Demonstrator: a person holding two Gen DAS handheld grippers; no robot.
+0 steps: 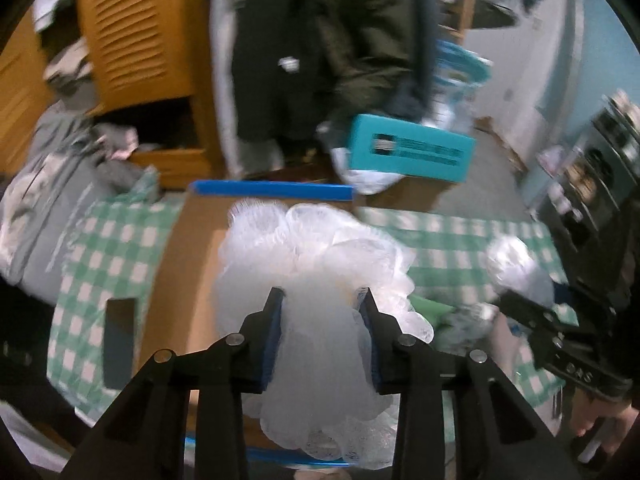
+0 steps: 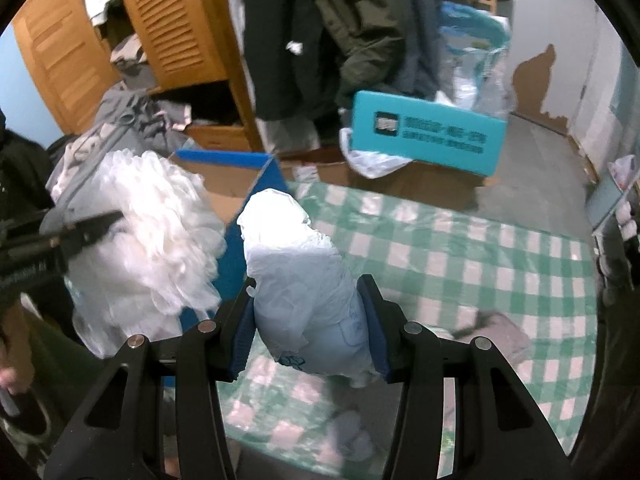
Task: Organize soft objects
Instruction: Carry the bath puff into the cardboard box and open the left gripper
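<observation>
My left gripper [image 1: 322, 300] is shut on a white mesh bath pouf [image 1: 316, 248] and holds it over an open cardboard box with blue edges [image 1: 272, 190]. The pouf also shows at the left of the right wrist view [image 2: 152, 232], with a left finger [image 2: 92, 226] across it. My right gripper [image 2: 310, 288] is shut on a white crumpled plastic bag bundle [image 2: 296, 264], held above the green checked cloth [image 2: 460, 264] beside the box's blue wall [image 2: 240, 240]. In the left wrist view the bundle [image 1: 516, 268] and the right gripper [image 1: 540, 316] are at the right.
A teal box [image 2: 428, 136] rests on a brown carton behind the cloth. A wooden louvred wardrobe [image 2: 168, 24], hanging dark clothes [image 2: 352, 32] and a heap of grey clothes [image 2: 124, 120] stand behind. A small grey cloth [image 2: 496, 332] lies on the checked cloth.
</observation>
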